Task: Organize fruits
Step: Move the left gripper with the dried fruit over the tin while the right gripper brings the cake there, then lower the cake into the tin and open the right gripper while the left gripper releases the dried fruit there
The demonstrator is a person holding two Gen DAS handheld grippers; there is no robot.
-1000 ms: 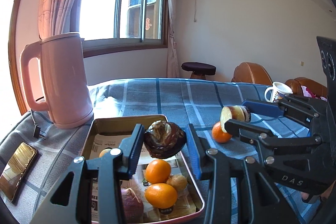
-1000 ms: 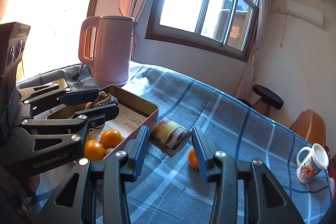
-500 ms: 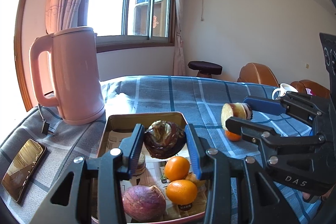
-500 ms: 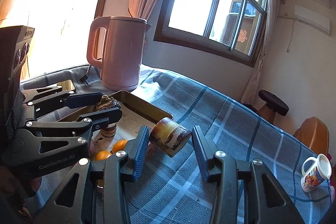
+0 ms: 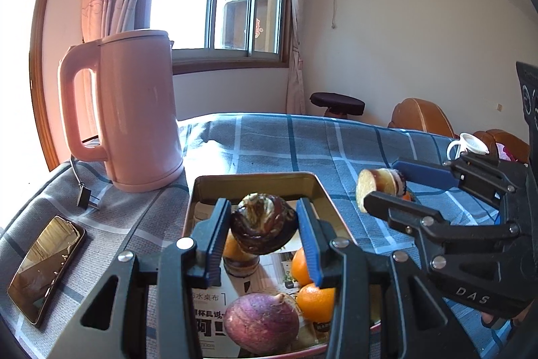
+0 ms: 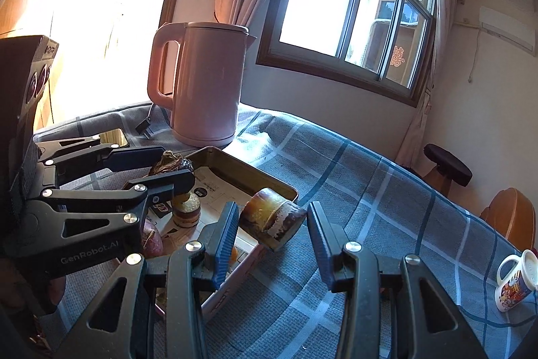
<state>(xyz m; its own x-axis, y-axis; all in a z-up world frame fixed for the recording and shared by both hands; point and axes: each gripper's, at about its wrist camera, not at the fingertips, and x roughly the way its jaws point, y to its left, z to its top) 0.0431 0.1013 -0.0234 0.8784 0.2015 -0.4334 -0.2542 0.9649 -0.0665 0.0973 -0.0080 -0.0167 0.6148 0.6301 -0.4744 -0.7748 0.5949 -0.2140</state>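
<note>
My left gripper point(image 5: 264, 229) is shut on a dark brown rounded fruit point(image 5: 262, 227) and holds it above the gold metal tray point(image 5: 255, 179). In the tray lie oranges point(image 5: 314, 301), a purple round fruit point(image 5: 260, 322) and a small brown stacked piece point(image 5: 240, 264). My right gripper point(image 6: 270, 227) is shut on a short cylindrical chunk with a yellow cut face point(image 6: 272, 219), held just above the tray's near right rim point(image 6: 285, 187). The same chunk shows in the left wrist view point(image 5: 380, 187), with an orange partly hidden behind it point(image 5: 407, 195).
A pink kettle point(image 5: 134, 120) stands left of the tray, its plug point(image 5: 85, 195) on the blue checked cloth point(image 5: 302, 143). A phone point(image 5: 42, 264) lies at the left edge. A white mug point(image 6: 516, 281) stands far right. A stool point(image 5: 336, 100) and brown chair point(image 5: 420, 116) stand beyond.
Both grippers have moved left toward the tray, each still holding its piece. The right gripper's chunk now hangs over the tray's rim, and the loose orange is nearly hidden behind it.
</note>
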